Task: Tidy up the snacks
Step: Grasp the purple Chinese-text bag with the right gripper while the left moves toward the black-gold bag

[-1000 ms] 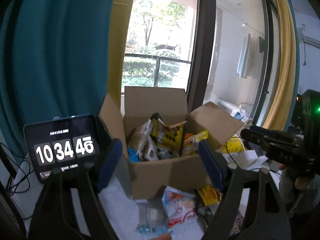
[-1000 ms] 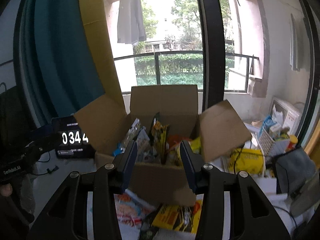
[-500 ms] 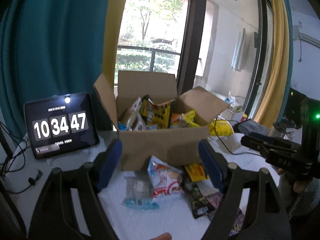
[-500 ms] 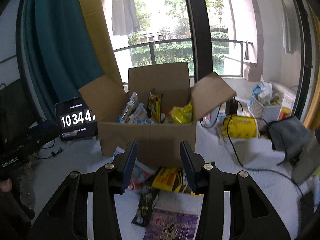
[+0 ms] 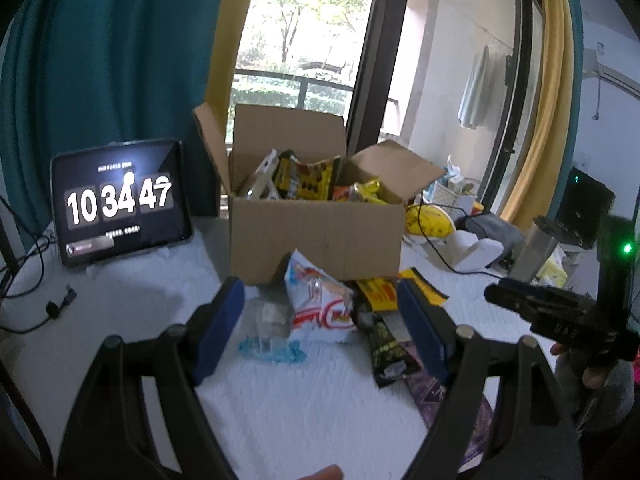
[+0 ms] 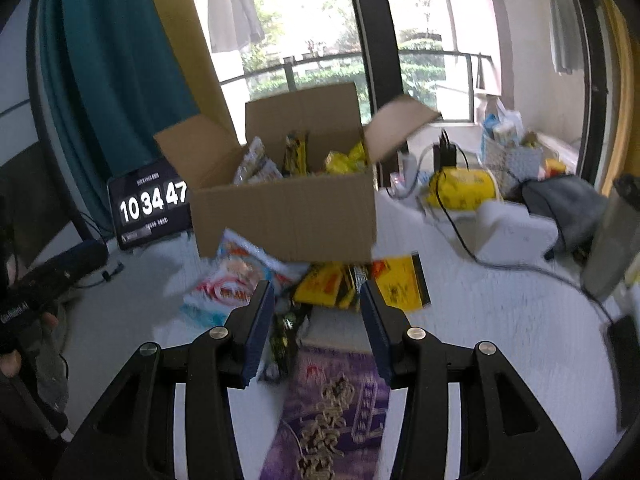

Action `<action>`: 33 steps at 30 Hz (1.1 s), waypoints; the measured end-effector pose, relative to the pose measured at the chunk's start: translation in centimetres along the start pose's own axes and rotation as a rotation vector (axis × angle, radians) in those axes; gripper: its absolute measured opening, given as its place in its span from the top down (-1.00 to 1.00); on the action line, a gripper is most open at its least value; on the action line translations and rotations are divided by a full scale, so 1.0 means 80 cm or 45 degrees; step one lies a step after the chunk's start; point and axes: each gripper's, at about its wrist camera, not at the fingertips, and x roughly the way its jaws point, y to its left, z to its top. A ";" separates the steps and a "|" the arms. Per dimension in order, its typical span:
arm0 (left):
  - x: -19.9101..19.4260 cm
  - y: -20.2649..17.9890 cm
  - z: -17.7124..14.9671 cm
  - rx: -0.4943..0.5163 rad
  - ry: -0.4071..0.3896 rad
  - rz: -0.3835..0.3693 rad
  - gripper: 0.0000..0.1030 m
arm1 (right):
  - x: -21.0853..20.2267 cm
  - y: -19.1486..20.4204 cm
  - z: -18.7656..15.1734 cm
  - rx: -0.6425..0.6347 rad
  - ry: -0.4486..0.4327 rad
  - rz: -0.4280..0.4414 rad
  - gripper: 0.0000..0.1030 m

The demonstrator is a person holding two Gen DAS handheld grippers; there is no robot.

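Left wrist: left hand-held gripper point(image 5: 320, 320) spread, empty, over snack packets point(image 5: 320, 308); right hand-held gripper point(image 6: 318, 320) likewise before cardboard box point(image 6: 288, 216).

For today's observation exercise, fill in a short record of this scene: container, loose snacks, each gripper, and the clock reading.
container: open cardboard box on the table, flaps up, snack packets inside
loose snacks: white-and-red bag, clear packet, dark packet, yellow packets, purple bag, all in front of the box
left gripper: open, empty, aimed at the white-and-red bag
right gripper: open, empty, above the purple bag
clock: tablet left of the box reads 10 34 47
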 end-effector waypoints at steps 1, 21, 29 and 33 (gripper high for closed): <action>-0.001 0.001 -0.004 -0.004 0.005 -0.001 -0.55 | 0.001 -0.003 -0.007 0.005 0.016 -0.004 0.05; 0.027 0.017 -0.103 -0.066 0.225 -0.013 -0.55 | 0.043 -0.043 -0.135 0.157 0.353 -0.063 -0.43; 0.032 0.023 -0.109 -0.093 0.252 -0.013 -0.55 | 0.058 -0.006 -0.139 0.038 0.378 -0.112 -0.49; 0.037 0.023 -0.108 -0.093 0.263 -0.010 -0.55 | 0.060 0.003 -0.144 0.002 0.356 -0.164 -0.51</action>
